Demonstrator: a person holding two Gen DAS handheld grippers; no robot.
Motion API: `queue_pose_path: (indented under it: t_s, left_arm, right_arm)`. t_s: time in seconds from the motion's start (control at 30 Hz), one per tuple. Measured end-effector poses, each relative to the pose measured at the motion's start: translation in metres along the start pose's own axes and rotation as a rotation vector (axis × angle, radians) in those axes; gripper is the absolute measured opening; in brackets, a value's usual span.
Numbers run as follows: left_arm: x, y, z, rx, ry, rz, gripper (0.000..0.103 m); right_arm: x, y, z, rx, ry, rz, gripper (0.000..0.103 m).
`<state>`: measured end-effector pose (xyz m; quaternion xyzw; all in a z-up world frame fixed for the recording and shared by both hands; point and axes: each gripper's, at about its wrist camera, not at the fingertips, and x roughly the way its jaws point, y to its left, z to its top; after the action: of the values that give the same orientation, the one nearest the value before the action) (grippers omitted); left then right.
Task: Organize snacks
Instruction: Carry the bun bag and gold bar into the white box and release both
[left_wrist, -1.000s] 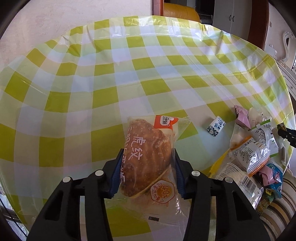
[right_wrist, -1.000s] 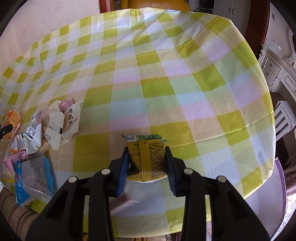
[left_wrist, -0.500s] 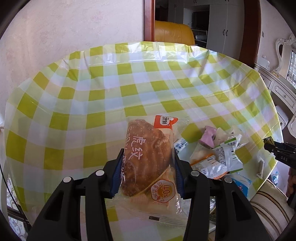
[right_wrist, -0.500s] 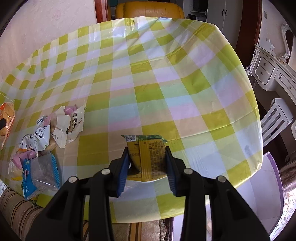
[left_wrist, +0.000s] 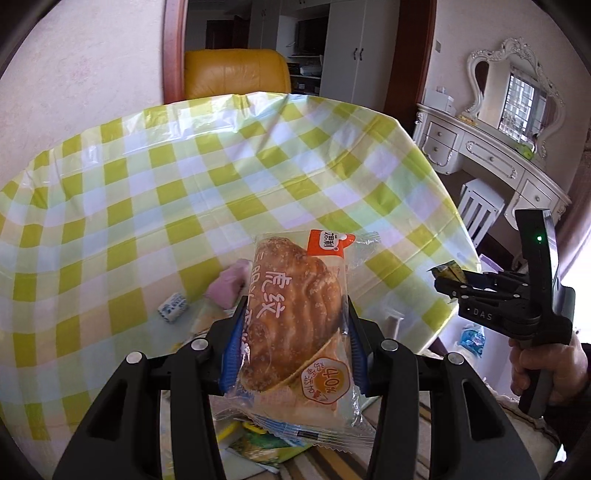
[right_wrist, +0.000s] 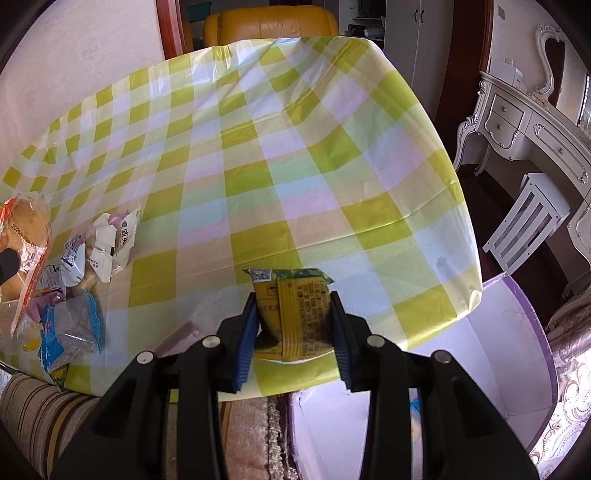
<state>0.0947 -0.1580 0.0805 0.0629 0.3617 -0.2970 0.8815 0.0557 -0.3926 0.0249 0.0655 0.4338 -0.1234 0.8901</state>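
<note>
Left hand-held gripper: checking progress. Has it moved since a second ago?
Yes. The left hand-held gripper, clamping the bread packet, rose and swung right, toward the table edge.

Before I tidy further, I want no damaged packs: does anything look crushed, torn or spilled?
Nothing stands out. The bread packet in the left gripper and the yellow snack packet in the right gripper look sealed, and nothing has spilled on the checked tablecloth.

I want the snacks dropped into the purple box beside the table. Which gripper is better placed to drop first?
Probably the right gripper: its yellow snack packet hangs at the table edge beside the open purple box. The left gripper, clamping the bread packet, sits farther off.
</note>
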Motion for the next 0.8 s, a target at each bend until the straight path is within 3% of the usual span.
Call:
queue_pose_path:
  t_s: [0.23, 0.5, 0.8]
  left_arm:
    - [0.034, -0.075, 0.002, 0.093, 0.073, -0.137, 0.045]
    - [0.078, -0.146, -0.004, 0.171, 0.219, -0.293, 0.045]
    - [0.129, -0.195, -0.011, 0.190, 0.408, -0.372, 0.046]
  right_arm:
    - [0.002, -0.043, -0.020, 0.060, 0.037, -0.057, 0.037]
    - [0.007, -0.091, -0.040, 0.143, 0.075, -0.124, 0.037]
    - [0.014, -0.135, -0.058, 0.216, 0.127, -0.205, 0.037]
